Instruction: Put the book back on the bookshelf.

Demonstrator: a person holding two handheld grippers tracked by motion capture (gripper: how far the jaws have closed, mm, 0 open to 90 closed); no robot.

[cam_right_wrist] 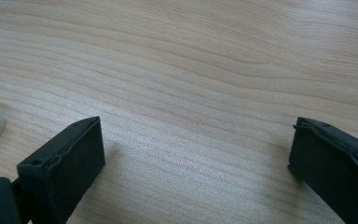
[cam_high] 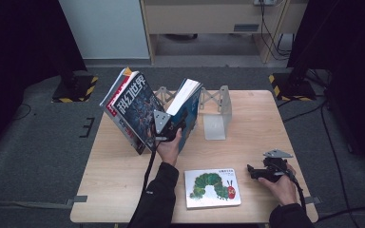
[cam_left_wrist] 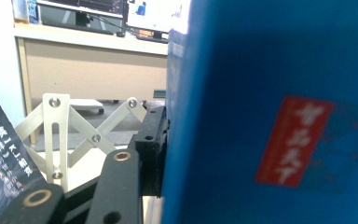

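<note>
At the desk's (cam_high: pixel 123 190) far middle, the left gripper (cam_high: pixel 175 127) clasps an upright blue book (cam_high: pixel 190 111); its own view shows a red label (cam_left_wrist: pixel 294 140). The right gripper (cam_high: pixel 261 172) rests released, near right, jaws spread over bare wood.

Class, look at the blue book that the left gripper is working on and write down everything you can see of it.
The blue book stands on the wooden table, leaning toward the metal bookend, white page edges showing along the top. Its cover is glossy deep blue with a red label bearing pale characters. A dark magazine leans away on its other side. In the left gripper view, one black jaw of the left gripper lies flat against the cover; the other jaw is hidden, so a grip cannot be confirmed.
</note>
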